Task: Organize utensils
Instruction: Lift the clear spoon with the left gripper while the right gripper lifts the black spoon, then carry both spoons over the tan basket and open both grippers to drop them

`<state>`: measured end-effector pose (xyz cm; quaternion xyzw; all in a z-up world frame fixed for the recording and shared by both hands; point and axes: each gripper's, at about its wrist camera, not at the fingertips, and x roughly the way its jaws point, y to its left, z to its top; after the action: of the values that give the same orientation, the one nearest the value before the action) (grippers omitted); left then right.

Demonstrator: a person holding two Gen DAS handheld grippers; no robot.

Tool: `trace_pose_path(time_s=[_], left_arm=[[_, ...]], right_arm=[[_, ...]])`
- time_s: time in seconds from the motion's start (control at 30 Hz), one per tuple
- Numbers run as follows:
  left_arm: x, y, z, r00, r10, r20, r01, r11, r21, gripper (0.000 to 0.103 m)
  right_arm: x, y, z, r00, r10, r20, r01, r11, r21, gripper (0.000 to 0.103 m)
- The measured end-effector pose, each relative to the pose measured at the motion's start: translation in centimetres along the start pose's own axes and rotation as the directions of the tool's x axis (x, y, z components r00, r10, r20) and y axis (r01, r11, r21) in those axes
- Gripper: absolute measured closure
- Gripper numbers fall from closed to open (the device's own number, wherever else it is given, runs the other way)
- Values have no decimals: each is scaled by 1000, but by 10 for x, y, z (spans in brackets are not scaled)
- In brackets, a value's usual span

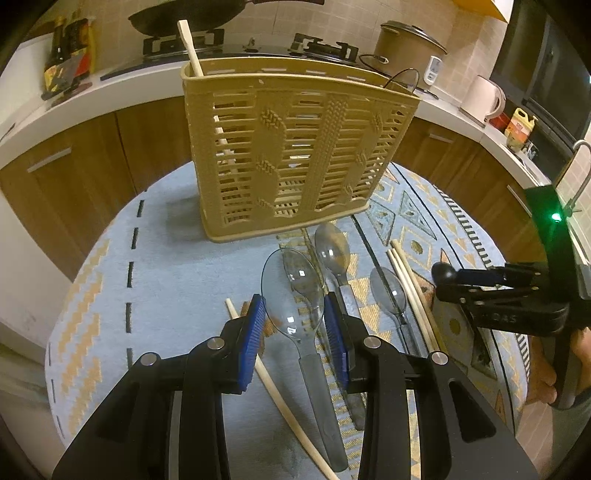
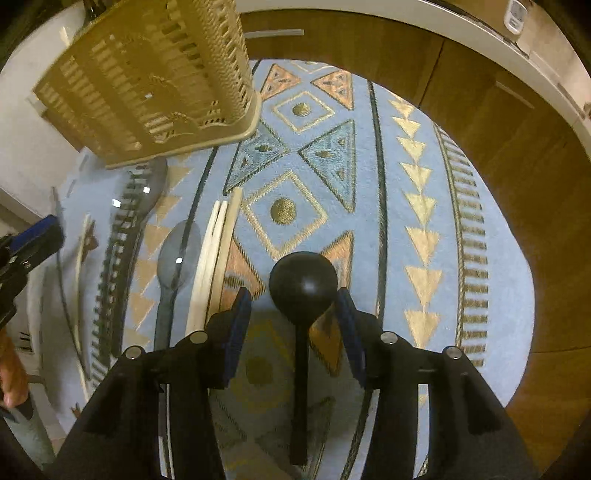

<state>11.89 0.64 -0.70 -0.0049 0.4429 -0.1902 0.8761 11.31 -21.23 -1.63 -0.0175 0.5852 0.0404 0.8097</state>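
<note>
Utensils lie before the basket (image 1: 284, 147); left claw (image 1: 295, 325) and right claw (image 2: 291, 325) both gape wide.

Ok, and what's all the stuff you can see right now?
Utensil basket: one, beige, at the back of the mat.
Chopstick in basket: one, pale wood, standing in its left end.
Loose chopsticks: about three bundled on the right, pale wood; one more lies on the left.
Clear spoons: at least three, see-through grey, in front of the basket.
Black spoon: one, on the mat's right side.
Mat: one, light blue with gold triangles.
Wok: one, black, on the stove.
Cooker pot: one, brown, on the counter.
Kettle: one, white, on the counter.
Left gripper: black, blue pads, around a clear spoon.
Right gripper: black, blue pads, either side of the black spoon.
</note>
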Motion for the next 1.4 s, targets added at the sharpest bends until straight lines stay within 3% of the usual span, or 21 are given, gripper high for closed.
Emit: trace_pose_path(time_s=[0.03,0.07,0.17,0.33,0.47,0.5,0.7,0.9,1.03,1.2,1.4], left_arm=[[0,0,0,1000,-2,1,2,1000,-1,72],[0,-1,1,1000,-3,1,3,1000,-1,72],[0,-1,2,1000,-6,4,6,1000,-1,72],[-9,0,4,999,-19,48,20,1000,-3,72],[-23,0,7,993,-42,112,42,999,2,72],[-27,-1,8,990,-48,130,47,999,6,72],[-59,-11,14,967,-75,242,68,997,37,72],[-100,-13,34,933,-63,355,48,998,50,72],[-127,-15,62,901,-35,432,9,998,64,72],[-149,-21,106,844,1,537,-48,996,74,72],[-139,-26,147,808,31,588,-87,994,68,72]], right_arm=[[1,6,1,1000,-28,3,28,999,-19,59],[2,13,1,999,-49,16,50,998,-45,67],[1,22,1,998,-57,25,59,995,-76,69],[-13,12,-11,992,77,95,-72,996,-56,69],[-46,4,-29,957,184,223,-172,983,-72,69],[-54,3,-33,945,207,255,-191,978,-83,69],[-104,11,-55,814,383,436,-332,924,-191,69],[-142,15,-35,686,464,560,-405,883,-236,69],[-165,19,-1,630,468,620,-409,878,-247,69],[-181,22,53,572,445,689,-406,883,-233,69],[-189,15,114,507,390,769,-403,896,-188,69]])
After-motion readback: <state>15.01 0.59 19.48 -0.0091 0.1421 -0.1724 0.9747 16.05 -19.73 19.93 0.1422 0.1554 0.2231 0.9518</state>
